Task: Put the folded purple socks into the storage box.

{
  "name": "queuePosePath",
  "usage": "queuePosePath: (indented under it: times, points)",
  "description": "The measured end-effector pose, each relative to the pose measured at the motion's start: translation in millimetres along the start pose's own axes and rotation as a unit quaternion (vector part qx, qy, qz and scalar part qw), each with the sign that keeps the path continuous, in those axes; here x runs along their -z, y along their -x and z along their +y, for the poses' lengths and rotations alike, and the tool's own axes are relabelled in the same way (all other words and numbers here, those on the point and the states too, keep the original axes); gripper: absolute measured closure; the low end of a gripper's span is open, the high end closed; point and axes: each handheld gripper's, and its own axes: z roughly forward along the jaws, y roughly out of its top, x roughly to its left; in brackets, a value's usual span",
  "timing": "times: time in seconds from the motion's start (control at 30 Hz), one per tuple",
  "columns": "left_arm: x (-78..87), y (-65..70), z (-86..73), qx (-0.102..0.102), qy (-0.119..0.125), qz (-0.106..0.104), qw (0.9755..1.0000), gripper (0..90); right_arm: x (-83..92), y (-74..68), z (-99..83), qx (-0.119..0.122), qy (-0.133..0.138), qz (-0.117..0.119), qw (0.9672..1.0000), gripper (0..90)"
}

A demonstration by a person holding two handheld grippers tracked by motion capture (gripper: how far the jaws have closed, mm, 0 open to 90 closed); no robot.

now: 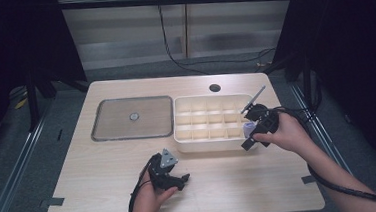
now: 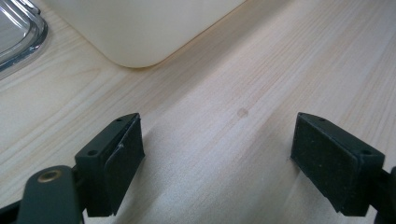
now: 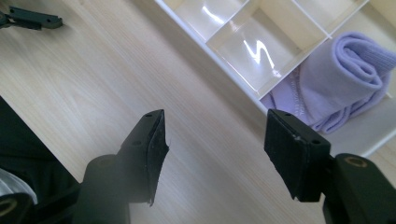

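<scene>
lilac cloth [image 3: 345, 88]: soft roll | organiser box [image 1: 183, 136]: cream plastic grid | table [image 1: 101, 177]: pale wood

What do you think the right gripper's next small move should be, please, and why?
Probably drawing the right gripper back from the divided box. Its jaws stand open with nothing between them, and the rolled lilac cloth already lies in a corner compartment, apparently placed. The left gripper rests open over bare table.
</scene>
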Motion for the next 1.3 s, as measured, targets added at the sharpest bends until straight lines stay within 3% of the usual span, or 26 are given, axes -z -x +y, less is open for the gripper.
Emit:
queuePosePath:
  times: [0.6,1.3]
  points:
    - [0.0,0.1,0.0,0.001,0.0,0.0,1.0,16.4,-6.4,-20.6,-9.5,0.027,0.005,0.011,0.9996,37.1]
    - [0.0,0.0,0.0,0.0,0.0,0.0,1.0,16.4,-35.9,-33.1,-17.9,0.046,0.008,0.036,0.9983,35.8]
